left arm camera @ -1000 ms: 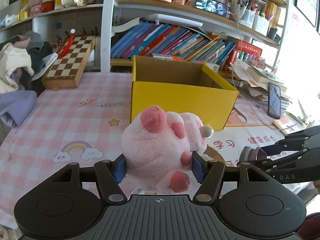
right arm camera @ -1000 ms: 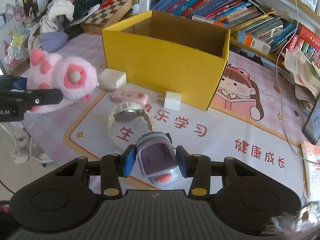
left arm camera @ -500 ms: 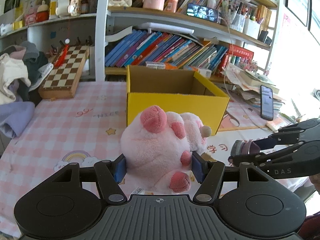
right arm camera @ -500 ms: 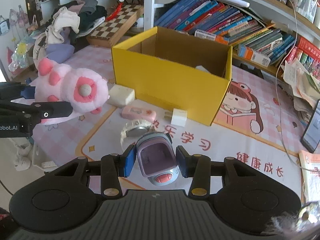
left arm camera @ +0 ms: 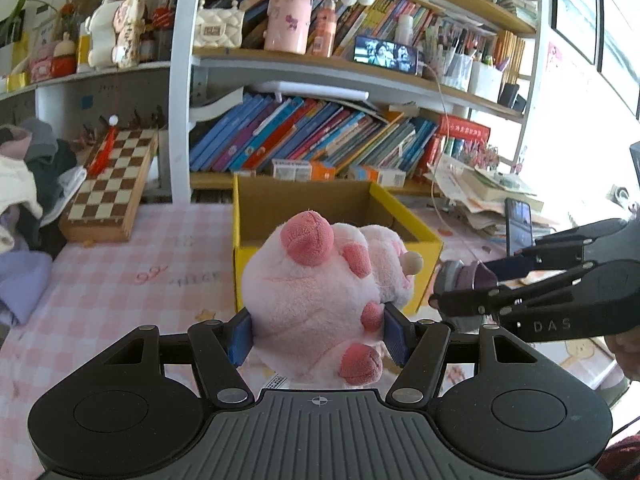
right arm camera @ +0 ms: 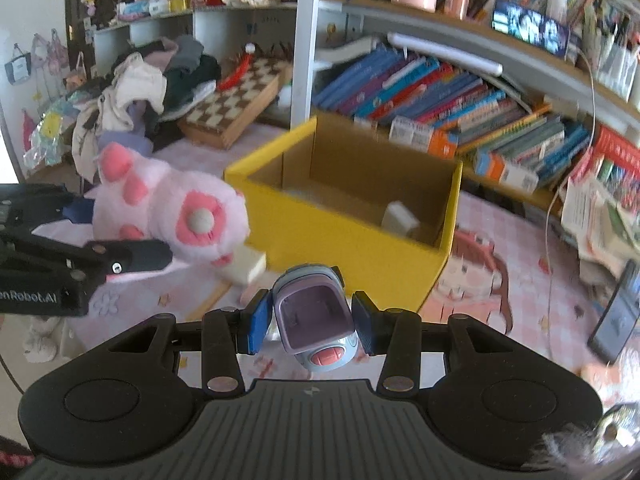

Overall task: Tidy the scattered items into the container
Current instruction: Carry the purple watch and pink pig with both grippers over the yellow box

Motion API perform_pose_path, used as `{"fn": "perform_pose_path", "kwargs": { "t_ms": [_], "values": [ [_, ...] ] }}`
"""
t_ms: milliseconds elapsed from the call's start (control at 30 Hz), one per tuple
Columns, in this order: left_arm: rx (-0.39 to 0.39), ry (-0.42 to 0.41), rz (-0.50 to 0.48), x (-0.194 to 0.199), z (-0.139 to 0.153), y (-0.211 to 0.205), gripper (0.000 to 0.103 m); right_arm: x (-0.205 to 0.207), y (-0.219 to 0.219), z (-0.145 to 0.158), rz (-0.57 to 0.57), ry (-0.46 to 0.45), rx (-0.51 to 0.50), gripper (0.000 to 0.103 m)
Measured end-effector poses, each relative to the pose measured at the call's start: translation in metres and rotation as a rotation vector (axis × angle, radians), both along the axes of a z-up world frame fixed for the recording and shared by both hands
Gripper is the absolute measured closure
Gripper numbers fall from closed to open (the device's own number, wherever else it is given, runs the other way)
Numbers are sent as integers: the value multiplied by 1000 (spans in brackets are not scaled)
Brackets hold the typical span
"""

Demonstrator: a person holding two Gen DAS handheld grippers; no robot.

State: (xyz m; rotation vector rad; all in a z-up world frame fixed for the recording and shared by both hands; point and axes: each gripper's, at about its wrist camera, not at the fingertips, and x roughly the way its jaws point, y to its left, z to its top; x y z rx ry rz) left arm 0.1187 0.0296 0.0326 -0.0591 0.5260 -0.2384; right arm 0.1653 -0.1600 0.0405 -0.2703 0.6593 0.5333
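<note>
Left gripper (left arm camera: 318, 334) clenched on pink plush toy (left arm camera: 320, 292), right gripper (right arm camera: 307, 322) clamped on purple toy car (right arm camera: 316, 322). Both carried aloft just short of yellow box (right arm camera: 360, 236) by the table's rear edge, presumably for dropping in.

Left tongs (left arm camera: 318, 334): matte black plastic body, ribbed centre plate with small crosshair mark, two round recessed discs, silver screw heads on linkage arms, blue ribbed finger pads (left arm camera: 240, 336). Right tongs (right arm camera: 311, 320): same black build, blue pads, silver screws; side lettering "DAS". Left tongs' side reads "onRobot.AI" in white.
</note>
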Motion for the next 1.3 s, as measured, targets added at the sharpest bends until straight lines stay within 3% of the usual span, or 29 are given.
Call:
{"fn": "perform_pose_path", "kwargs": {
  "t_ms": [433, 733, 1033, 1300],
  "values": [
    [50, -61, 18, 63, 25, -14, 40, 68, 2, 37, 82, -112, 17, 62],
    [147, -30, 43, 130, 27, -26, 40, 141, 4, 30, 127, -92, -2, 62],
    [364, 97, -8, 208, 2, -39, 40, 226, 23, -8, 213, -43, -149, 62],
    [603, 257, -137, 263, -37, -60, 39, 275, 52, -52, 312, 23, -327, 62]
  ]
}}
